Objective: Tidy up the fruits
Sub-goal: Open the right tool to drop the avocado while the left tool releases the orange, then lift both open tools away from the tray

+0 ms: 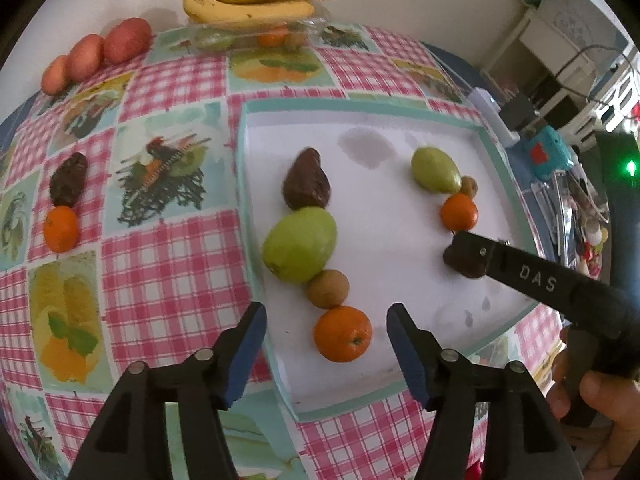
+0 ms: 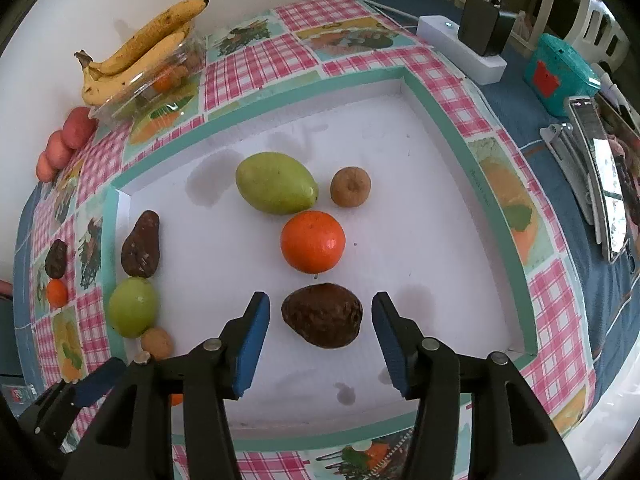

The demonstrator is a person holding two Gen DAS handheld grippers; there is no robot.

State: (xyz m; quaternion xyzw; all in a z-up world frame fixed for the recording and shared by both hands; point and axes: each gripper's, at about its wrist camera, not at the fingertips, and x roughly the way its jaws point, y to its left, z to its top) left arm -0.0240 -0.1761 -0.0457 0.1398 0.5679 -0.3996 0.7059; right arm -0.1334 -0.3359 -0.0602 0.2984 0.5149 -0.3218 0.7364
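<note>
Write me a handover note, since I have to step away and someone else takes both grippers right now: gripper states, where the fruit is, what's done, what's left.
Left gripper: open, holding nothing, an orange lying free on the white tray between its fingers.
Right gripper: open, a dark brown fruit lying free between its fingers.
Done: two rows on the tray. Left row: brown fruit, green fruit, small tan fruit, orange. Right row: green fruit, tan fruit, orange, dark brown fruit.
Left: a brown fruit and an orange still on the tablecloth; bananas sit on a clear container at the back.
</note>
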